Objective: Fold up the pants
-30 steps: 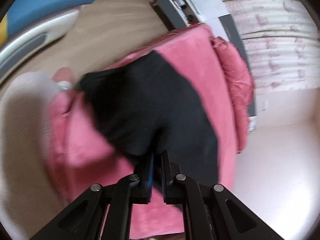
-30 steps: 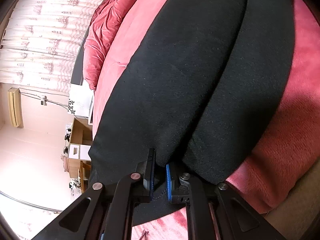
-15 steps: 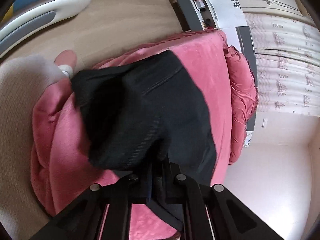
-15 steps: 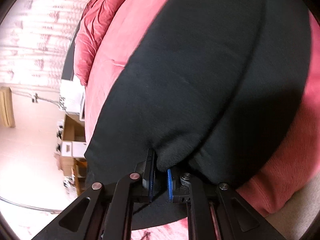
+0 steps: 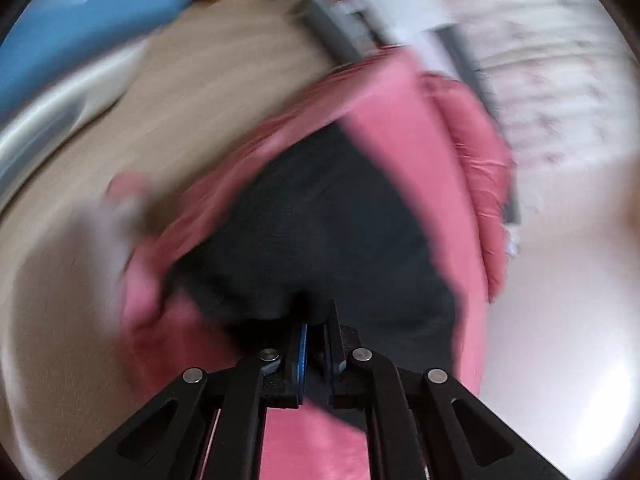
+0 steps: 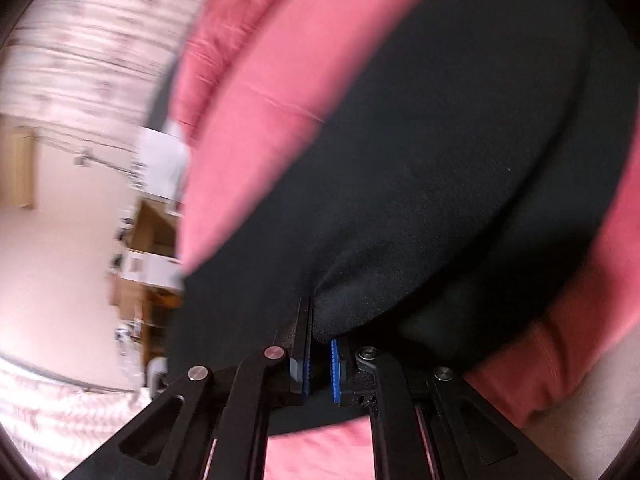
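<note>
Black pants [image 5: 320,232] lie on a pink blanket [image 5: 404,128] that covers a bed. In the blurred left wrist view my left gripper [image 5: 316,320] is shut on a bunched edge of the pants, near their front end. The right wrist view shows the same black pants [image 6: 440,160] spread wide over the pink blanket [image 6: 248,128]. There my right gripper [image 6: 320,328] is shut on a fold of the black cloth, which bulges up from between the blue pads [image 6: 335,364].
A pale sleeve and hand [image 5: 100,232] show at the left of the blanket. Beige carpet [image 5: 192,92] lies beyond the bed, with a blue and white object [image 5: 60,52] at far left. Patterned curtains [image 6: 92,40], a white box [image 6: 160,168] and wooden shelves [image 6: 144,264] stand past the bed.
The left view has swung and blurred, with the bunched black cloth drawn closer to the left jaws. In the right view the cloth has risen into a bigger bulge above the jaws.
</note>
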### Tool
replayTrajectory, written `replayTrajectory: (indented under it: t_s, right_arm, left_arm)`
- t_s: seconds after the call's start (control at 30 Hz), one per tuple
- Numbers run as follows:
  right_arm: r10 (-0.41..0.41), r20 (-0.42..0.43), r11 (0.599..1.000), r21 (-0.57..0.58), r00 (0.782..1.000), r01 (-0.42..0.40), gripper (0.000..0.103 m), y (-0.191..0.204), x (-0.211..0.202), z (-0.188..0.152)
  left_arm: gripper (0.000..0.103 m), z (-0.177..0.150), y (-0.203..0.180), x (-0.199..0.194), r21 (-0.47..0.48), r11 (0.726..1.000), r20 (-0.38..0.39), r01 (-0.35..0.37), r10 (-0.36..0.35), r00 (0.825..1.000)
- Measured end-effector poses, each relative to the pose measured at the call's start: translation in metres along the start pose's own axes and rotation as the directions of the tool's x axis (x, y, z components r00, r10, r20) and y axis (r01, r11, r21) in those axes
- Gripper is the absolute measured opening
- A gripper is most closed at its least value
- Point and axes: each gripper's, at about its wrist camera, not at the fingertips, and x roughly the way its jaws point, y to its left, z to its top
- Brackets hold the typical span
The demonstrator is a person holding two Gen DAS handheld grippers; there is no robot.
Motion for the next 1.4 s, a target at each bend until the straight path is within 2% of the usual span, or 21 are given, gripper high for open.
replayTrajectory:
  t_s: [0.07,0.13,0.17,0.2,0.3,0.37,0.47,0.5,0.6,0.67,0.7,0.73,0.8,0.87,0.93,1.0,1.1,1.17,1.27,1.37,1.4]
  right_arm:
    - [0.046,0.015,0.997,0.059,0.999,-0.046,0.007,-0.021,0.004,-0.004]
    - [0.083,0.028,0.991,0.106,0.996,-0.085,0.007,-0.027,0.003,-0.002]
    - [0.077,0.024,0.992,0.101,0.997,-0.079,0.007,-0.025,0.005,-0.001]
    - [0.030,0.064,0.993,0.112,0.997,-0.037,0.007,-0.021,0.005,0.001]
    - [0.124,0.099,0.988,0.080,0.987,-0.132,0.007,-0.010,-0.010,0.001]
    - [0.132,0.106,0.990,0.042,0.986,-0.137,0.007,-0.004,-0.017,0.002]
    - [0.023,0.038,1.000,0.008,0.999,-0.023,0.007,-0.007,-0.001,-0.001]
    - [0.013,0.010,0.999,0.042,1.000,-0.013,0.007,-0.014,0.006,-0.002]
    - [0.040,0.027,0.996,0.080,0.999,-0.042,0.007,-0.017,0.007,0.004]
    - [0.027,0.030,0.998,0.056,0.999,-0.028,0.007,-0.014,0.010,0.003]
    - [0.025,0.031,0.998,0.052,0.999,-0.026,0.008,-0.012,0.010,0.001]
    - [0.029,0.030,0.998,0.053,0.999,-0.030,0.008,-0.009,0.009,-0.002]
    - [0.039,0.037,0.997,0.061,0.999,-0.041,0.009,-0.010,0.008,-0.002]
    - [0.050,0.063,0.997,0.063,0.997,-0.054,0.013,-0.018,-0.001,-0.008]
    - [0.059,0.113,0.996,0.060,0.992,-0.066,0.020,-0.020,-0.012,-0.003]
    - [0.054,0.169,0.996,0.063,0.984,-0.065,0.029,-0.019,-0.026,0.009]
    - [0.038,0.219,0.994,0.093,0.975,-0.060,0.029,-0.028,-0.042,0.032]
    - [0.019,0.260,0.992,0.114,0.966,-0.050,0.029,-0.035,-0.054,0.045]
    - [-0.015,0.315,0.990,0.137,0.949,-0.029,0.029,-0.047,-0.073,0.066]
    - [-0.070,0.354,0.986,0.164,0.933,0.012,0.029,-0.063,-0.092,0.084]
    - [-0.080,0.361,0.985,0.169,0.929,0.019,0.029,-0.067,-0.096,0.088]
  left_arm:
    - [0.006,-0.010,0.025,-0.001,-0.108,0.989,0.034,0.097,-0.094,0.995]
    - [0.006,-0.014,0.027,-0.004,-0.133,0.981,0.065,0.142,-0.135,0.989]
    - [0.006,-0.015,0.023,-0.008,-0.120,0.981,0.076,0.153,-0.144,0.987]
    - [0.006,-0.015,0.016,-0.011,-0.100,0.981,0.088,0.166,-0.157,0.984]
    - [0.006,-0.013,-0.006,-0.027,-0.006,0.971,0.112,0.238,-0.235,0.965]
    - [0.006,-0.013,-0.015,-0.029,0.040,0.981,0.103,0.189,-0.192,0.976]
    - [0.006,-0.008,-0.004,-0.007,0.059,0.998,0.064,0.003,-0.007,0.998]
    - [0.006,-0.010,0.003,-0.001,0.045,0.999,0.054,-0.018,0.016,0.998]
    - [0.010,-0.015,0.005,-0.005,0.021,1.000,0.098,-0.007,0.005,0.995]
    - [0.013,-0.023,0.000,-0.017,0.043,0.998,0.143,-0.046,0.040,0.989]
    - [0.019,-0.027,-0.007,-0.025,0.062,0.995,0.182,-0.079,0.066,0.981]
    - [0.024,-0.034,-0.012,-0.029,0.079,0.991,0.217,-0.107,0.087,0.972]
    - [0.025,-0.044,-0.025,-0.044,0.115,0.980,0.307,-0.160,0.118,0.944]
    - [0.026,-0.049,-0.037,-0.049,0.142,0.976,0.363,-0.163,0.101,0.926]
    - [0.031,-0.046,-0.052,-0.053,0.176,0.973,0.379,-0.149,0.073,0.923]
    - [0.032,-0.044,-0.067,-0.040,0.232,0.964,0.349,-0.132,0.044,0.936]
    - [0.033,-0.045,-0.094,-0.002,0.331,0.935,0.231,-0.125,0.048,0.972]
    - [0.033,-0.052,-0.109,0.017,0.390,0.913,0.160,-0.118,0.059,0.985]
    - [0.036,-0.068,-0.134,0.058,0.507,0.852,0.049,-0.130,0.122,0.991]
    - [0.037,-0.079,-0.143,0.089,0.562,0.816,-0.031,-0.136,0.185,0.982]
    - [0.037,-0.083,-0.144,0.102,0.581,0.800,-0.056,-0.152,0.225,0.973]
